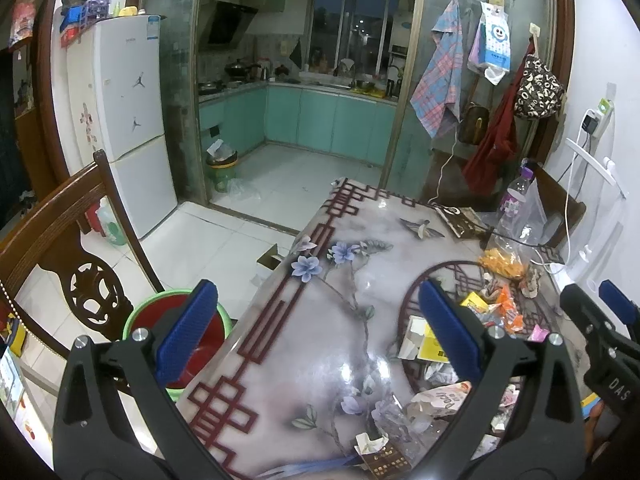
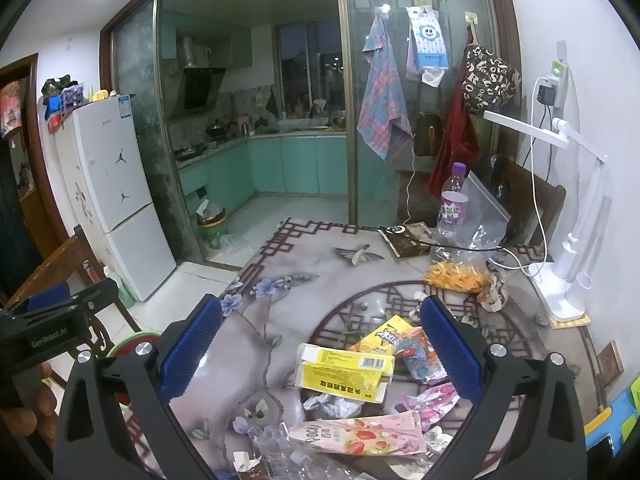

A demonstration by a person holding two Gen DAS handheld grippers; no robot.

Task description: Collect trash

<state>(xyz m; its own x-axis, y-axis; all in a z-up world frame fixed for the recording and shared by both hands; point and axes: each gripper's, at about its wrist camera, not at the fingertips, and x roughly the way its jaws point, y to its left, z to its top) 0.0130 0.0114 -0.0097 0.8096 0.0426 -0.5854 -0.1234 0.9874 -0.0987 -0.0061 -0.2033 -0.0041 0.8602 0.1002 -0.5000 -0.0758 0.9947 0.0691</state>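
1. The jaws of the right gripper (image 2: 320,350) stand wide apart and hold nothing; they hang above the trash at the near end of the counter (image 2: 280,280).
2. The jaws of the left gripper (image 1: 316,330) are also wide and hold nothing, poised over the counter's left edge, with the red basin (image 1: 188,344) on the floor below showing behind the left jaw.
3. Between the right gripper's jaws lies a yellow box (image 2: 344,372), flattened, with its barcode facing up.
4. Touching it at the back is a yellow-and-blue snack wrapper (image 2: 394,340); nearer the camera lie a pink strawberry pack (image 2: 360,438), crumpled white paper (image 2: 332,404) and clear plastic (image 2: 276,448).
5. Farther back, well apart from that heap, sits a clear bag of orange peel (image 2: 456,276), with a crumpled patterned wrapper (image 2: 494,296) just beside it.
6. Behind the peel stand a plastic bottle (image 2: 452,204) with a purple cap and a dark packet (image 2: 406,238).
7. A white desk lamp (image 2: 572,264) stands at the counter's right edge.
8. A wooden chair (image 1: 72,240) stands left of the counter.
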